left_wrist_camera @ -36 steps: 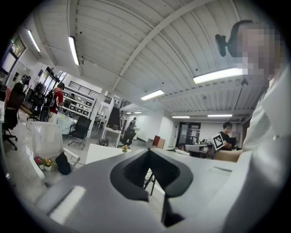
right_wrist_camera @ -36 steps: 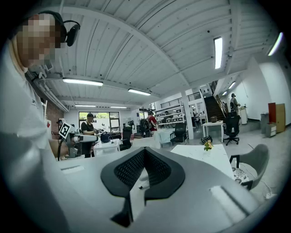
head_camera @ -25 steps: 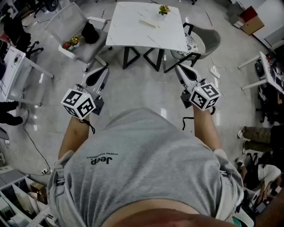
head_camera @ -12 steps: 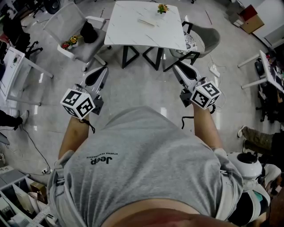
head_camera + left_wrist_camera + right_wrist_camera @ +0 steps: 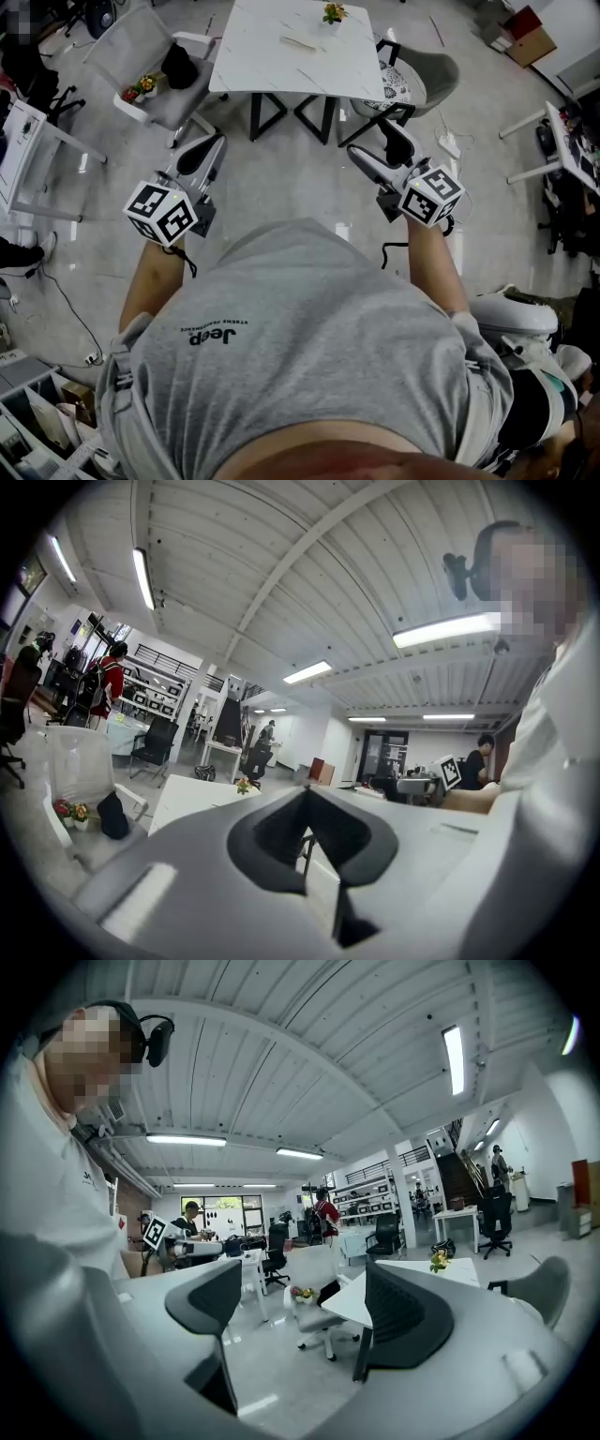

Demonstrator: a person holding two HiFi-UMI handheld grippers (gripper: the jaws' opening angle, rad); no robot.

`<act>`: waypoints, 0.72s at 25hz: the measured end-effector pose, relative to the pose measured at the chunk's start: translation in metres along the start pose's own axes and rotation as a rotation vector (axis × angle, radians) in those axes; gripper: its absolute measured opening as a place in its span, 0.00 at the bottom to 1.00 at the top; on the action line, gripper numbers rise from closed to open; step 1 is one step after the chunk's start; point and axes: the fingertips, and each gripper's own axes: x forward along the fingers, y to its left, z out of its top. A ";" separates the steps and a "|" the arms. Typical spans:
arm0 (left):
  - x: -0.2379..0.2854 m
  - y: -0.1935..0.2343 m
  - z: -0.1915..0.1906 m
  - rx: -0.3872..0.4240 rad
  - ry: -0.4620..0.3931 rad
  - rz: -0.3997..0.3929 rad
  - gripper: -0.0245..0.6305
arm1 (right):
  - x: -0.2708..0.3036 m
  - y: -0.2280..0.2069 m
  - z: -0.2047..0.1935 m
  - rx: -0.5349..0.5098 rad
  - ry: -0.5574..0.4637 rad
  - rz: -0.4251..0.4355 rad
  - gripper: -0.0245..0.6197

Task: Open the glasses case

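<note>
A slim pale object, possibly the glasses case, lies on the white marble-top table far ahead of both grippers, beside a small flower pot. My left gripper is held level in front of the person's grey shirt; in the left gripper view its jaws meet with nothing in them. My right gripper has just been opening. Its jaws stand wide apart and only floor and distant furniture show between them. Both grippers hang over bare floor, well short of the table.
A grey chair with a black bag and flowers stands left of the table. A rounded grey chair with a patterned cushion stands to its right. Desks flank both sides. A white machine is at the lower right.
The right gripper's jaws have gone from shut to wide open. The left gripper has shifted slightly. A white machine has come into view at the lower right.
</note>
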 end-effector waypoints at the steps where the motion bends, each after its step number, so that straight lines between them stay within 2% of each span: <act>1: 0.004 -0.005 -0.001 0.000 0.000 0.001 0.12 | -0.005 -0.004 0.001 -0.001 -0.002 0.000 0.64; 11: 0.057 -0.063 -0.018 -0.010 0.008 0.031 0.12 | -0.057 -0.059 -0.003 0.013 -0.017 0.030 0.64; 18: 0.075 -0.064 -0.021 -0.005 0.031 0.047 0.12 | -0.058 -0.080 -0.008 0.030 -0.029 0.046 0.64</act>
